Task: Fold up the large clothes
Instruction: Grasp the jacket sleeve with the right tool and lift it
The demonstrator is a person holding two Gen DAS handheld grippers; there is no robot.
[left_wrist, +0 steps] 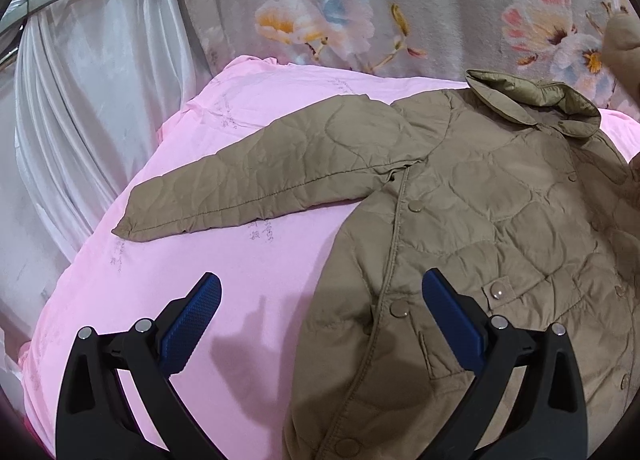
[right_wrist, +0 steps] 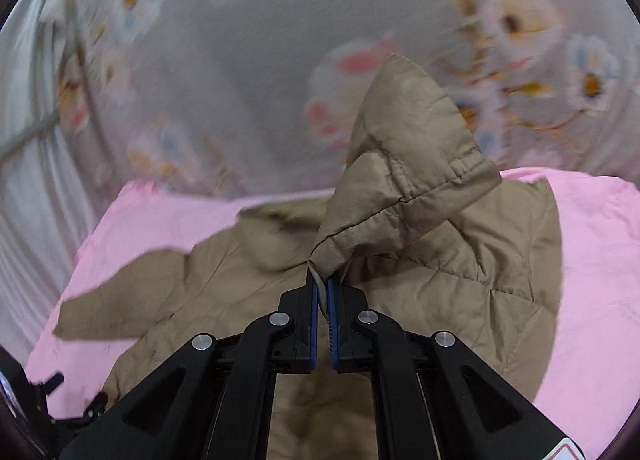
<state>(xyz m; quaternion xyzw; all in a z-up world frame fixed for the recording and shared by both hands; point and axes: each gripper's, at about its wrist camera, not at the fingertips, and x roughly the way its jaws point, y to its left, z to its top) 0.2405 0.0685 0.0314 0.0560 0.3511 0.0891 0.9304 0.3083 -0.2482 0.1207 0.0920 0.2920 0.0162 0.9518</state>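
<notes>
We take the quilted tan jacket point(left_wrist: 460, 219) as our landmark; it lies front up on the pink sheet point(left_wrist: 224, 300), snaps showing down its placket.

Much of it is hard to read. In the left wrist view the jacket's far side runs off the frame edge, and only a blurred tan lump at that edge hints at the lifted sleeve. In the right wrist view the floral cloth point(right_wrist: 240, 39) behind the jacket is smeared by motion, and the jacket's lower part disappears under the black arms of our right gripper point(right_wrist: 323, 292). A dark shape at the bottom corner of that view is too cropped for us to name.

Our left gripper point(left_wrist: 320, 320) hovers above the jacket's near edge, its blue pads spread wide with nothing between them; one pad sits over the sheet, the other over the jacket front. Only this view shows the other sleeve point(left_wrist: 256, 175) lying flat, stretched out from the jacket across the sheet, and the collar point(left_wrist: 536, 99) standing up at the far end.

Only the right wrist view shows our right gripper pinched tight on the cuff end of the raised sleeve point(right_wrist: 404, 163), which stands up above the jacket body. A white curtain point(left_wrist: 92, 99) hangs beyond the sheet, on the flat sleeve's side.
</notes>
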